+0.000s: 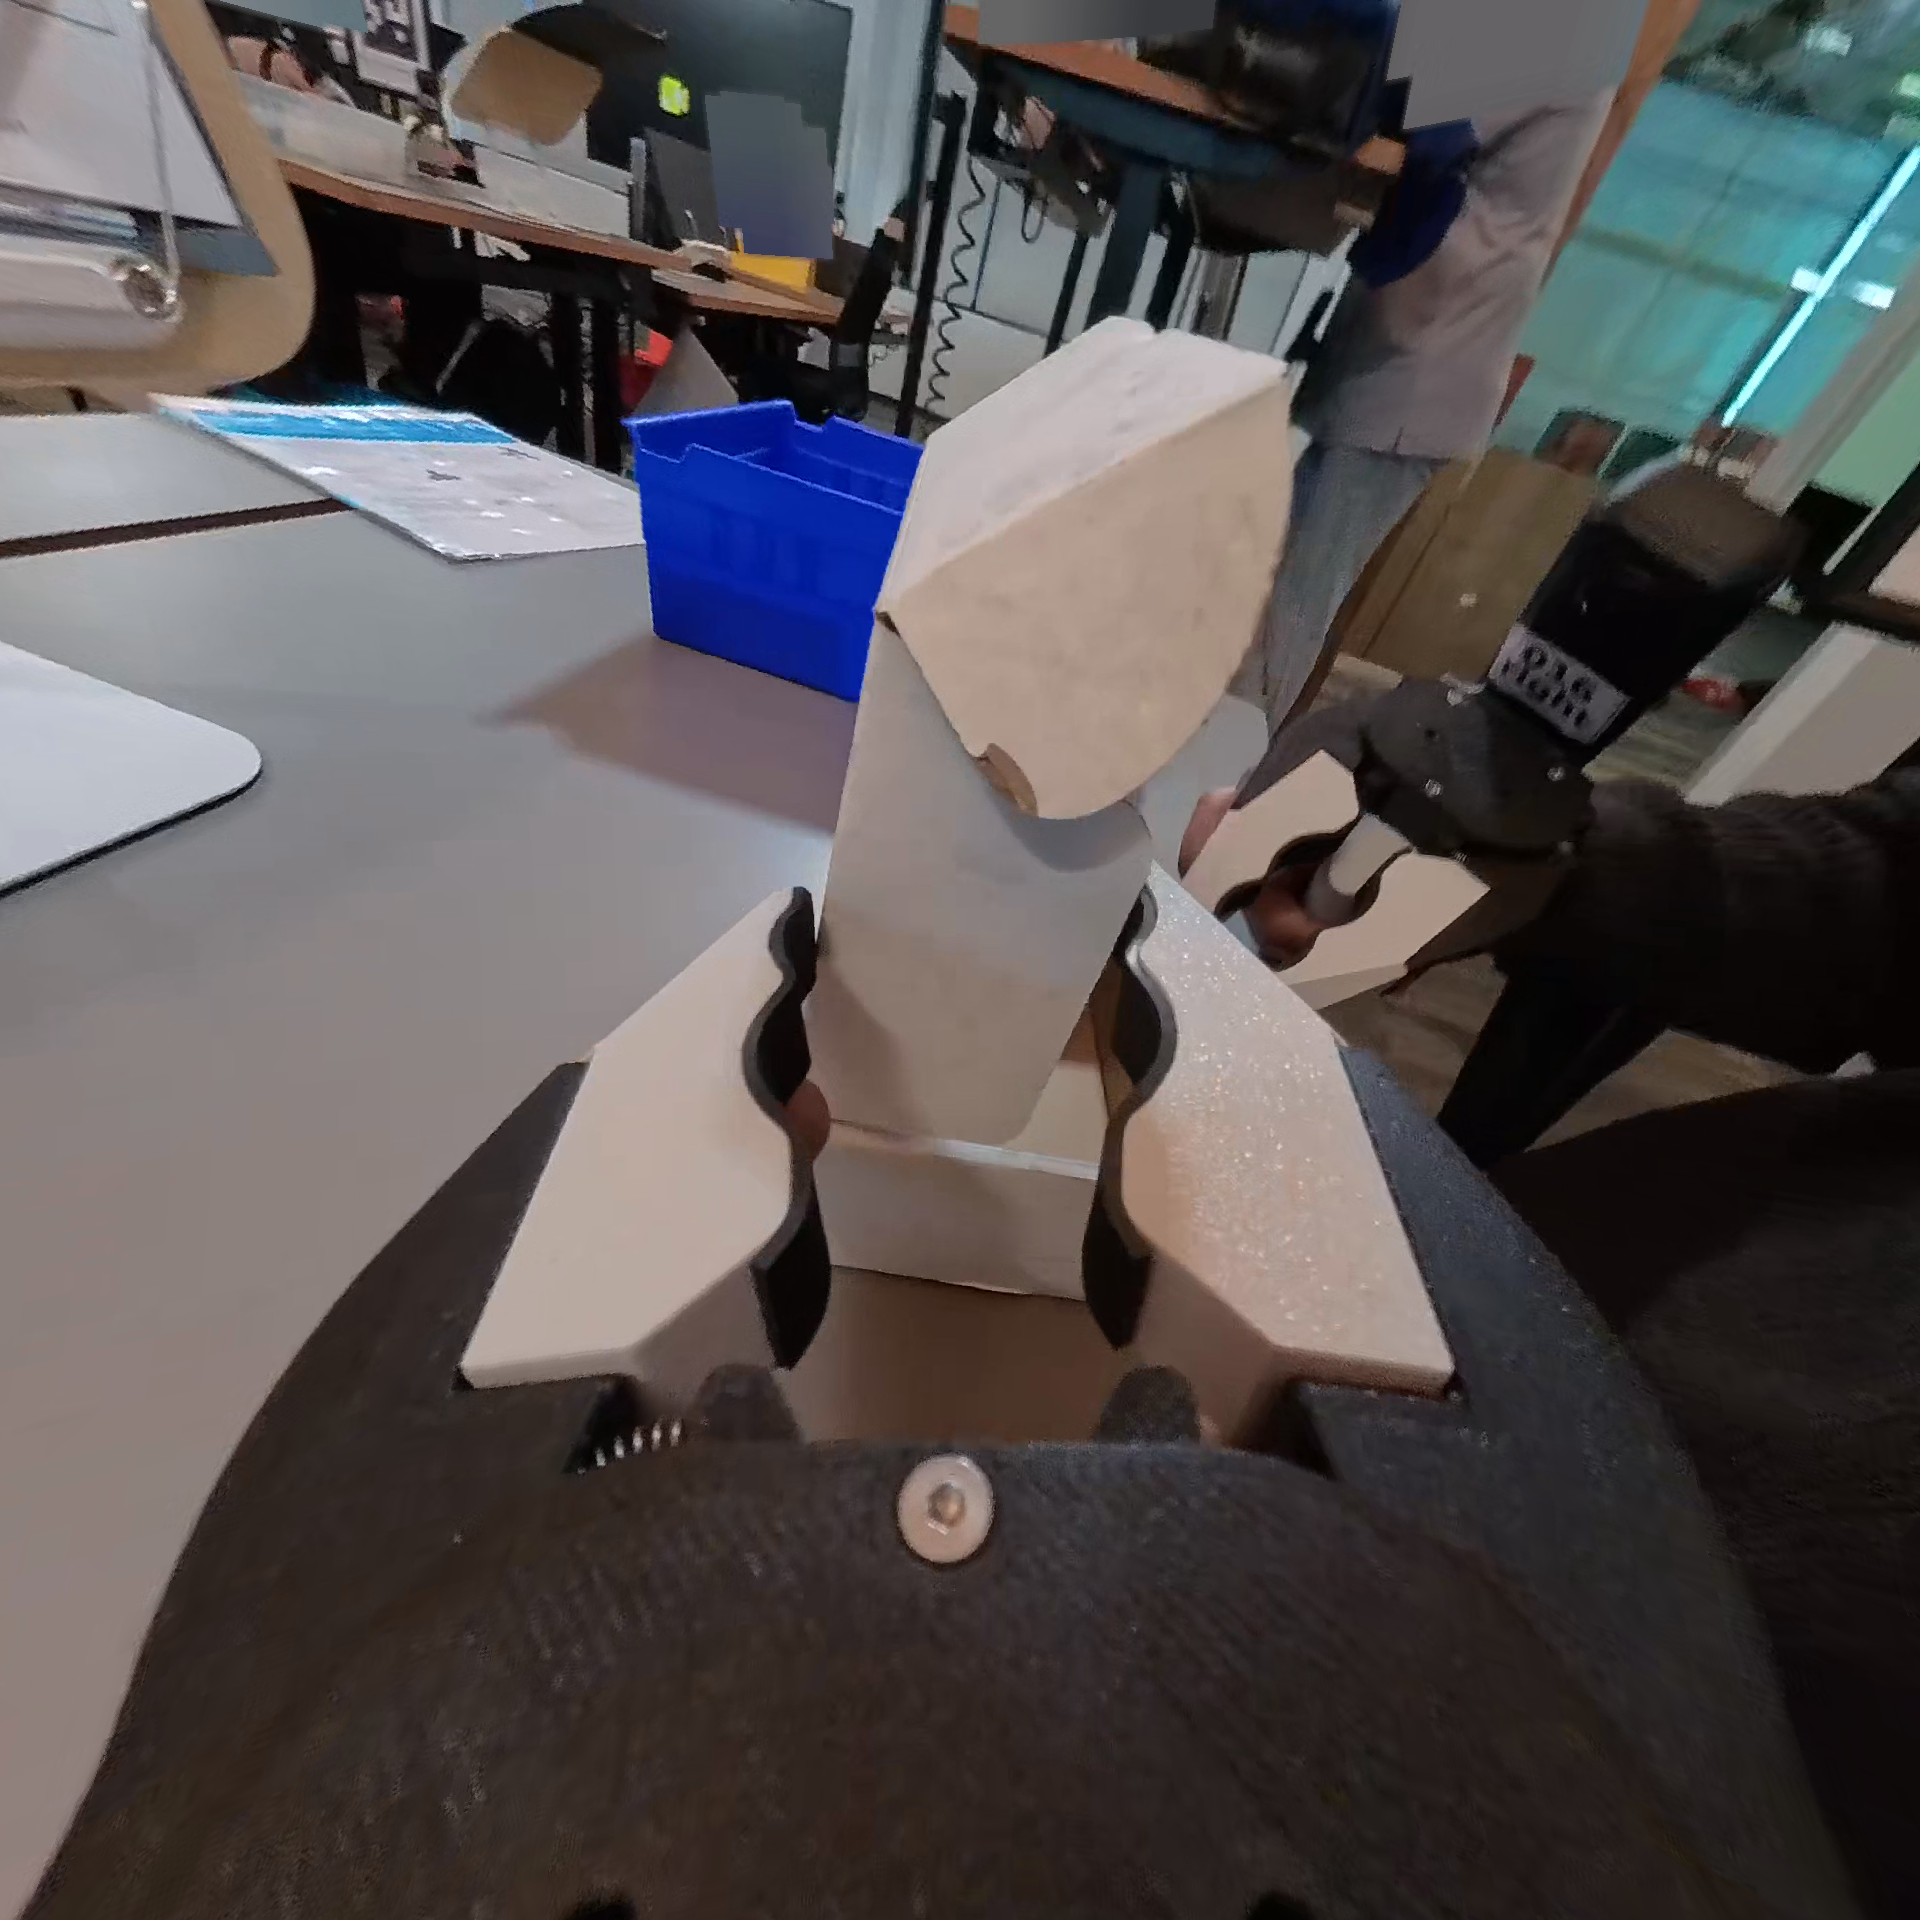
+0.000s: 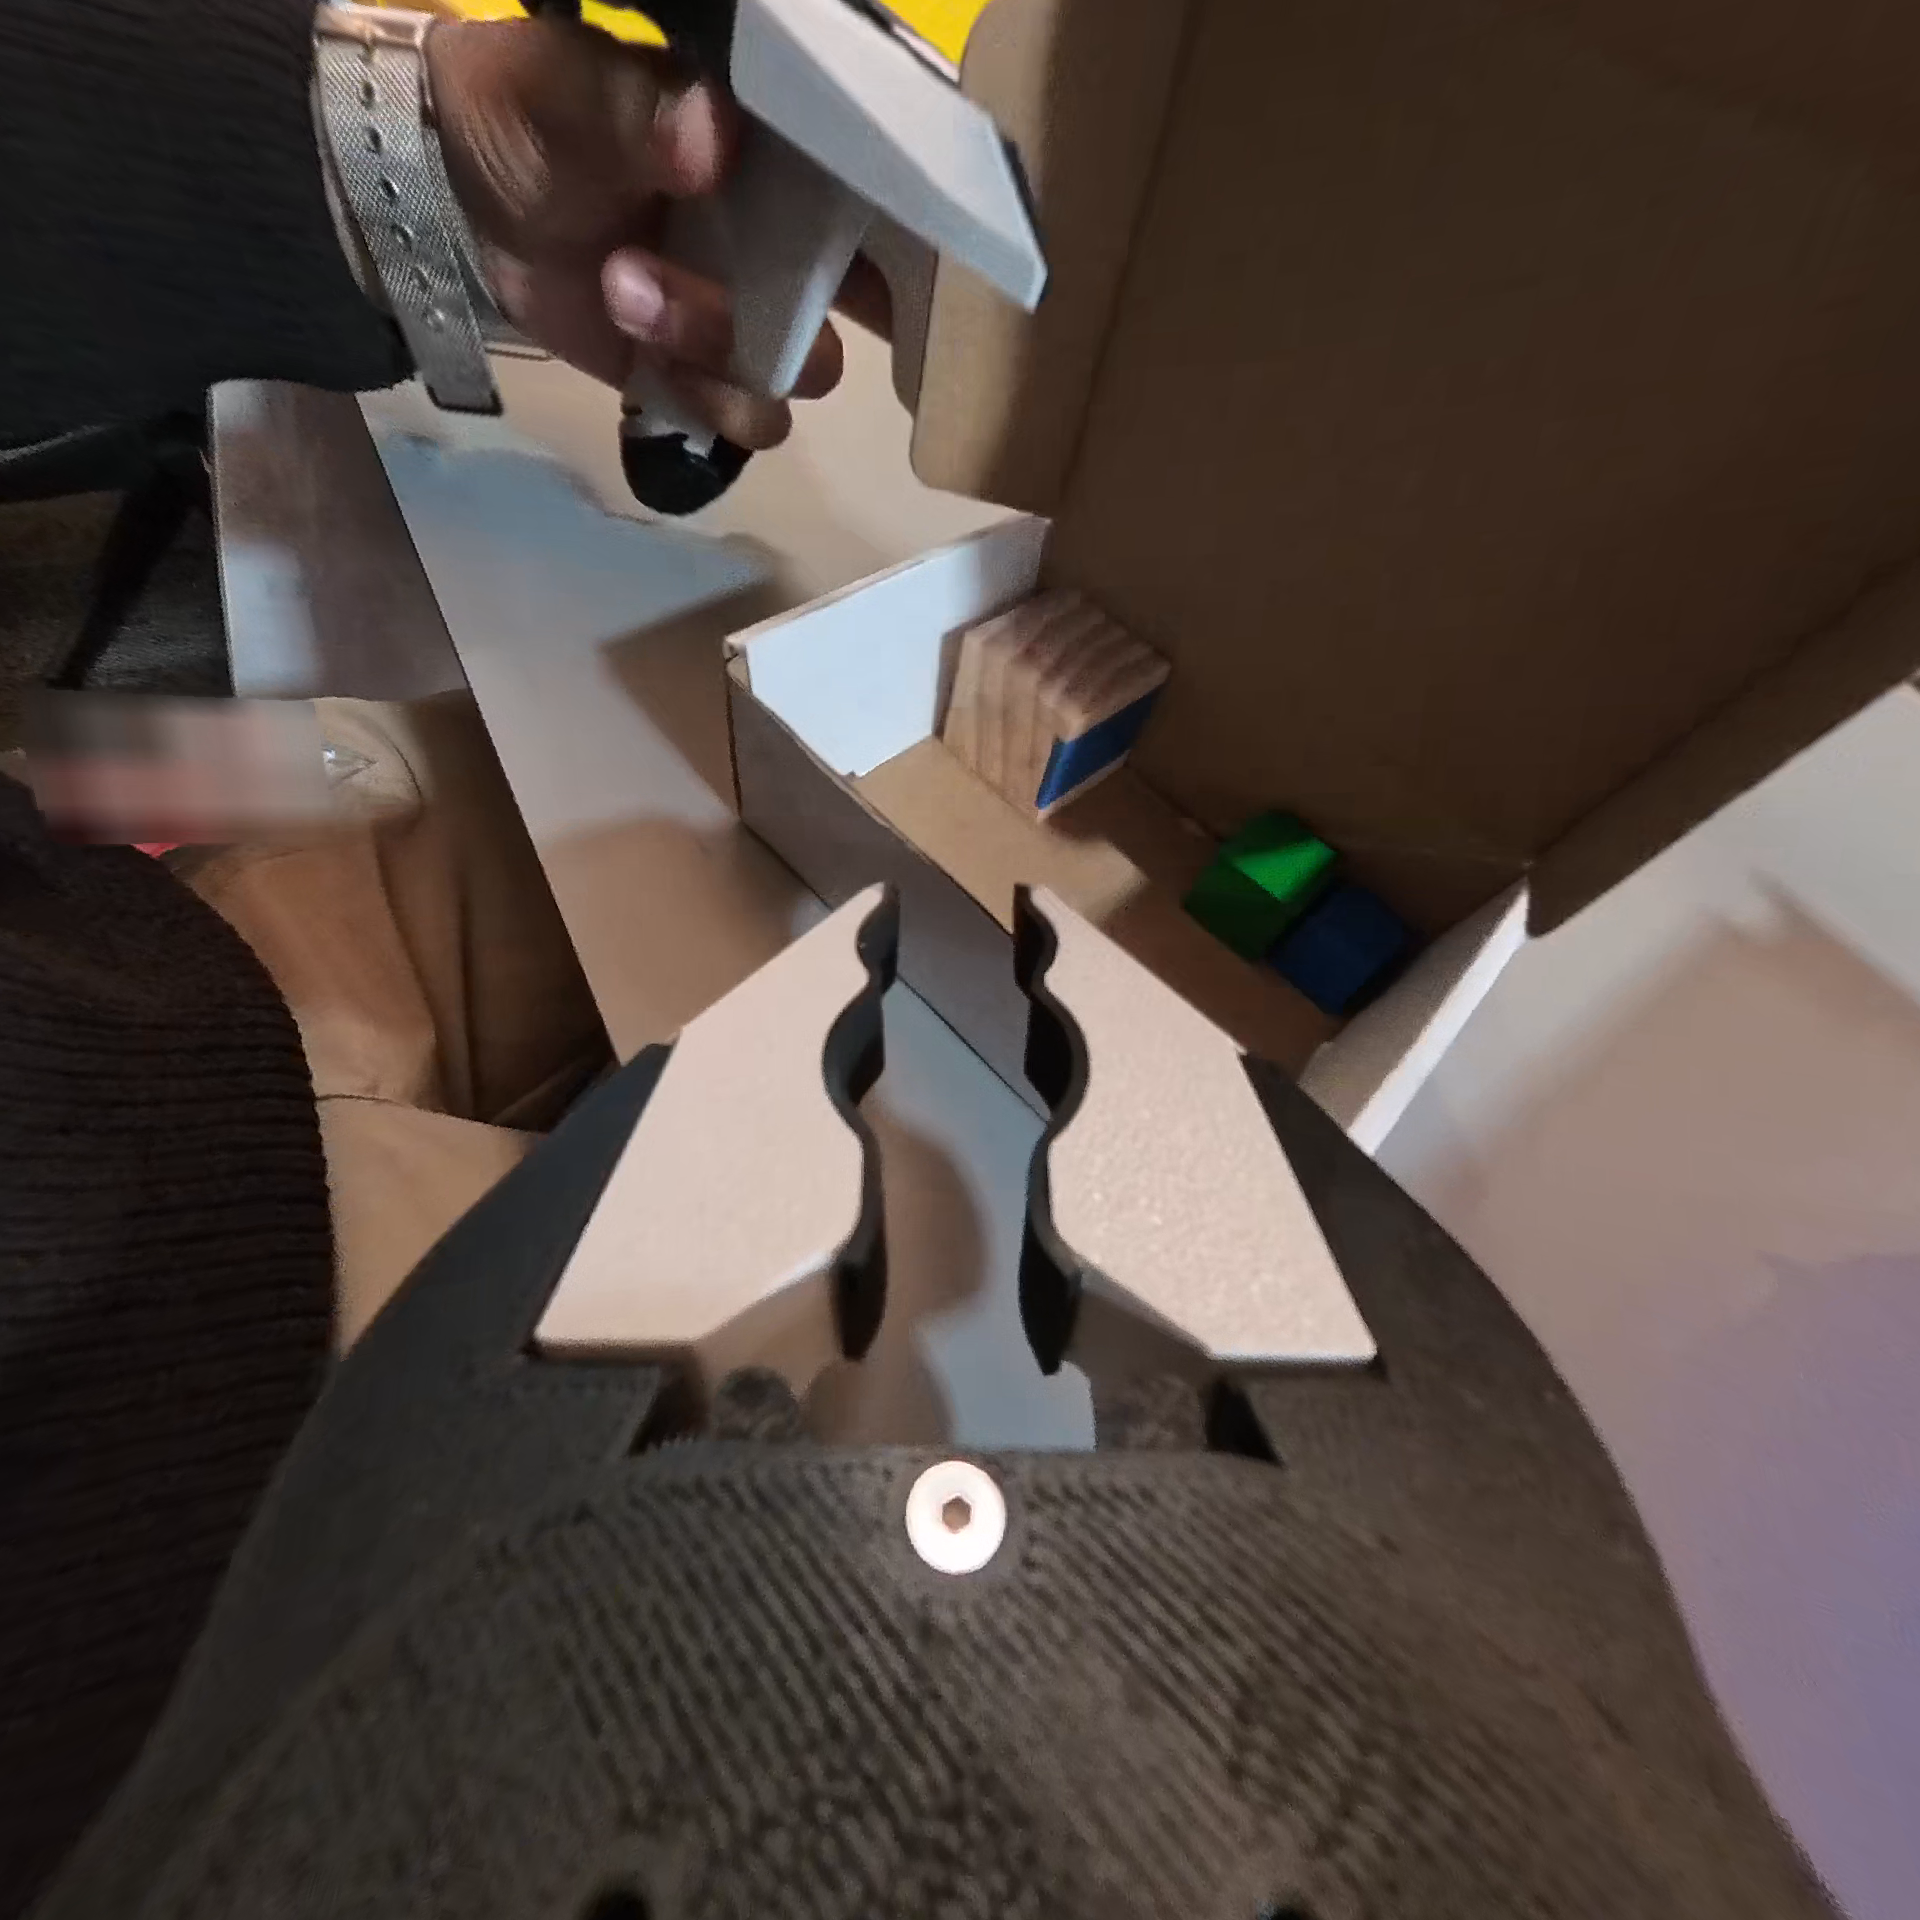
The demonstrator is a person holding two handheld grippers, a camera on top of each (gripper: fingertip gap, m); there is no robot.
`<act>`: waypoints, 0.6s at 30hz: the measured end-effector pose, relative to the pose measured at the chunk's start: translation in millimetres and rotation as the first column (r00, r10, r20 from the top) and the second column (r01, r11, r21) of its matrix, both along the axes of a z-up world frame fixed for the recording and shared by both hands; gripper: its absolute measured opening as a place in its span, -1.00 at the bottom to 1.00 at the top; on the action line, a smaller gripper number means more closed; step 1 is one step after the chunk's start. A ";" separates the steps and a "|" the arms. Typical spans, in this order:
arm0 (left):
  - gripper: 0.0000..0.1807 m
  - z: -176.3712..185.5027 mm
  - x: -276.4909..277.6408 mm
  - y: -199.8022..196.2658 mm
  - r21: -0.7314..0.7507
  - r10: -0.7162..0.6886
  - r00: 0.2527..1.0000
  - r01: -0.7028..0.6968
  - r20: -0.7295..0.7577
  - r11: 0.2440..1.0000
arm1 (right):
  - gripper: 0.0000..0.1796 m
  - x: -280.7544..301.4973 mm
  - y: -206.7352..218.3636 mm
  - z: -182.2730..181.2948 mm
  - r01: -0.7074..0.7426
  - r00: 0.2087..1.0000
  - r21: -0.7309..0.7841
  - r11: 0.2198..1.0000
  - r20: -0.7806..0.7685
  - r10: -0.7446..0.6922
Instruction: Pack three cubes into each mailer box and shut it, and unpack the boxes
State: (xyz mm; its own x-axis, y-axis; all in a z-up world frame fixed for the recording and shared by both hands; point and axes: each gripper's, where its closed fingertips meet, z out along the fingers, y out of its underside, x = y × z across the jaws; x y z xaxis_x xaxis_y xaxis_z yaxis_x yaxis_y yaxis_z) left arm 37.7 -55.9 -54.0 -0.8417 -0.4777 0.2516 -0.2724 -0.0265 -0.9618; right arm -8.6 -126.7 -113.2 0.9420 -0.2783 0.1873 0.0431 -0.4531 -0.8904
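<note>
A white mailer box (image 2: 790, 748) stands open with its brown-lined lid (image 2: 1455, 416) upright. Inside lie a wooden cube with a blue face (image 2: 1060, 717), a green cube (image 2: 1262, 883) and a blue cube (image 2: 1340, 945). My left gripper (image 1: 966, 925) is at the box's end; its jaws stand apart on either side of the lid's upright white side flap (image 1: 935, 935) and touch its edges. It also shows in the right wrist view (image 2: 883, 208). My right gripper (image 2: 956, 914) straddles the box's front wall, jaws narrowly apart. It also shows in the left wrist view (image 1: 1455, 790).
The box sits at the edge of a grey table (image 1: 416, 831). A blue plastic bin (image 1: 769, 540) stands behind it, with a printed sheet (image 1: 416, 468) and a white pad (image 1: 94, 758) to the left. A person (image 1: 1455, 312) stands beyond the table. About 11 cm separates my left fingertips from my right. My right tips are roughly 9 cm from the blue cube (image 2: 1340, 945).
</note>
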 end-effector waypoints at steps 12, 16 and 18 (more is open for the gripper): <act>-0.49 6.7 20.5 22.2 -0.243 0.149 0.915 -0.252 -0.375 0.937 | -0.80 2.9 -11.8 3.0 -0.037 0.998 0.014 0.999 -0.046 0.038; -0.49 7.5 18.9 20.6 -0.225 0.188 0.916 -0.279 -0.356 0.934 | -0.49 19.8 -8.6 30.5 0.074 0.990 0.157 0.985 -0.129 -0.053; -0.48 8.0 18.9 20.0 -0.228 0.205 0.913 -0.296 -0.352 0.928 | -0.44 27.5 -1.6 46.7 0.135 0.969 0.225 0.965 -0.233 -0.081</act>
State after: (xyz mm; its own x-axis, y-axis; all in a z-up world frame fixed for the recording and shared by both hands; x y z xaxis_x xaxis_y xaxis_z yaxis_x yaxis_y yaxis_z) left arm 56.5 -36.0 -46.0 -0.5572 -0.5372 0.6332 -0.5100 -0.3803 -0.7715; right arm 18.9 -128.3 -66.5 0.9140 -0.3920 -0.1046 -0.2029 -0.2184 -0.9545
